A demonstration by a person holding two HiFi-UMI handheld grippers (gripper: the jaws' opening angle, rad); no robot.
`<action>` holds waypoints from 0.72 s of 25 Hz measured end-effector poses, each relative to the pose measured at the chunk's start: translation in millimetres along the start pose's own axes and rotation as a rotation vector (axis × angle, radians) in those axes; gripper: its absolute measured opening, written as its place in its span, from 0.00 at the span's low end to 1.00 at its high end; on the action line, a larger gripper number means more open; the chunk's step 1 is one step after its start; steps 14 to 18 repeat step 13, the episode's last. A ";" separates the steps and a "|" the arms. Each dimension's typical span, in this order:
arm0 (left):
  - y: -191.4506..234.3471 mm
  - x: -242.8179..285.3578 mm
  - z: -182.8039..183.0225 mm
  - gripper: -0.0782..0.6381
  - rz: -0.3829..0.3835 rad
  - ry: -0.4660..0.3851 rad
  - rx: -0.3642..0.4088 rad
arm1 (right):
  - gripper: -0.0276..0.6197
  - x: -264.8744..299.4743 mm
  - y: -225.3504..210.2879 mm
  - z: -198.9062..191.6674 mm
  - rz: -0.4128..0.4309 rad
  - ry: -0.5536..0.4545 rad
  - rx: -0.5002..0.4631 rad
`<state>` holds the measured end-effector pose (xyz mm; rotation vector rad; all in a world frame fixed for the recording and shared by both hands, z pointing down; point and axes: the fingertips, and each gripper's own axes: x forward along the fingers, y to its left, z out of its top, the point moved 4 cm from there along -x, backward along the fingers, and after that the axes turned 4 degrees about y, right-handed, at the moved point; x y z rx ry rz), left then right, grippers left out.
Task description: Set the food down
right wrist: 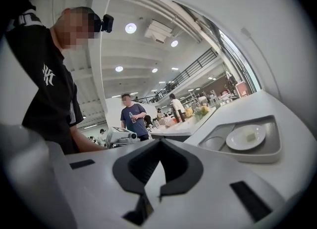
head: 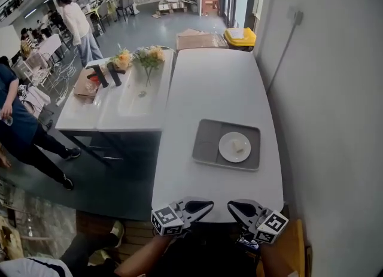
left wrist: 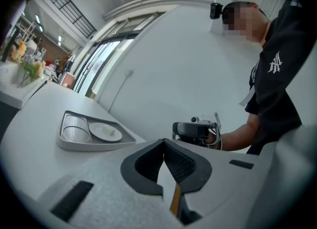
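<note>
A grey tray (head: 206,144) lies on the white table (head: 215,78), right of the middle. In its right part a white plate (head: 234,147) carries a small pale piece of food (head: 239,146). My left gripper (head: 209,205) and right gripper (head: 230,206) hover at the table's near edge, tips turned toward each other, both shut and empty. The left gripper view shows its shut jaws, with tray (left wrist: 69,143), plate (left wrist: 104,132) and food (left wrist: 113,133) to the left. In the right gripper view the tray (right wrist: 267,151), plate (right wrist: 237,139) and food (right wrist: 251,136) lie at right.
A white wall (head: 335,90) runs close along the table's right side. A second table (head: 128,108) to the left holds flowers (head: 149,57) and dark objects. A yellow bin (head: 240,36) stands beyond the far end. People stand on the floor at left.
</note>
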<state>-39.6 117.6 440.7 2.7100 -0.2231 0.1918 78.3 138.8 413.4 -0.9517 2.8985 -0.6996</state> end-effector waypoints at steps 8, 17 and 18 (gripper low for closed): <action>-35.8 -64.0 -11.1 0.12 -0.095 -0.085 -0.033 | 0.05 21.7 76.0 -18.2 -0.043 -0.009 -0.015; -49.9 -84.6 -18.2 0.12 -0.124 -0.057 -0.025 | 0.05 22.8 108.5 -32.0 -0.076 -0.015 0.021; -49.9 -84.6 -18.2 0.12 -0.124 -0.057 -0.025 | 0.05 22.8 108.5 -32.0 -0.076 -0.015 0.021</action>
